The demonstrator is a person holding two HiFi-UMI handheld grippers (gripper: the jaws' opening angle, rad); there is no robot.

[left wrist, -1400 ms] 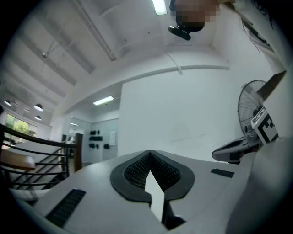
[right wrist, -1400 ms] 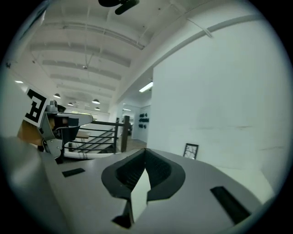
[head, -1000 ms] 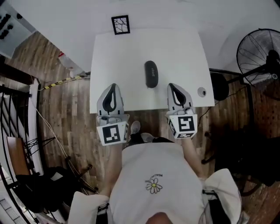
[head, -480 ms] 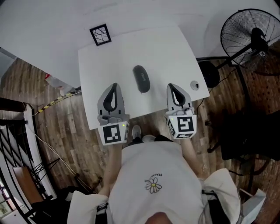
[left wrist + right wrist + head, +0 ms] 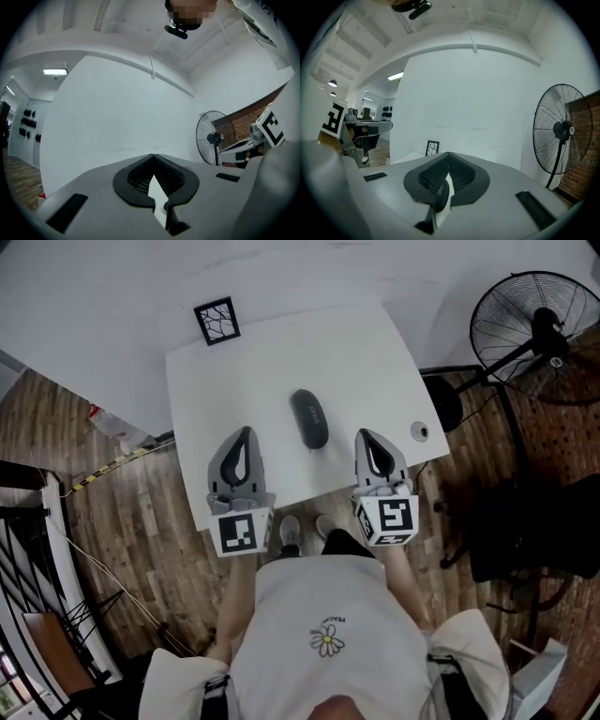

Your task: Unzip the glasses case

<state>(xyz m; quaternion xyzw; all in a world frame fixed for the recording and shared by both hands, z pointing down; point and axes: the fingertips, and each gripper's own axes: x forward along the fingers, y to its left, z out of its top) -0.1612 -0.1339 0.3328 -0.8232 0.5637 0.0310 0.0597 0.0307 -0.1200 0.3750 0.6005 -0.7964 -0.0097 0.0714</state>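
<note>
Closest to me is my white shirt (image 5: 328,606) with a little flower (image 5: 326,638) on it. Just past it I hold my two grippers out over the near edge of the white counter (image 5: 366,352).

My left gripper (image 5: 245,432) is squeezed shut, its tips touch each other, and it holds nothing. My right gripper (image 5: 360,434) is squeezed shut too, and it is also empty. They are side by side and well apart.

The glasses case (image 5: 310,418) lies flat on the counter between the two grippers and a little farther out. It is dark and long with round ends. It touches neither gripper, and it looks closed. In the right gripper view I can see it through the small gap under the tips.

A small round thing (image 5: 418,432) sits near the right corner of the counter. At the far left corner lies a square card (image 5: 217,322) with black lines on it.

Off to the right, past the counter, a big round fan (image 5: 534,334) stands on the wooden floor (image 5: 122,512).
</note>
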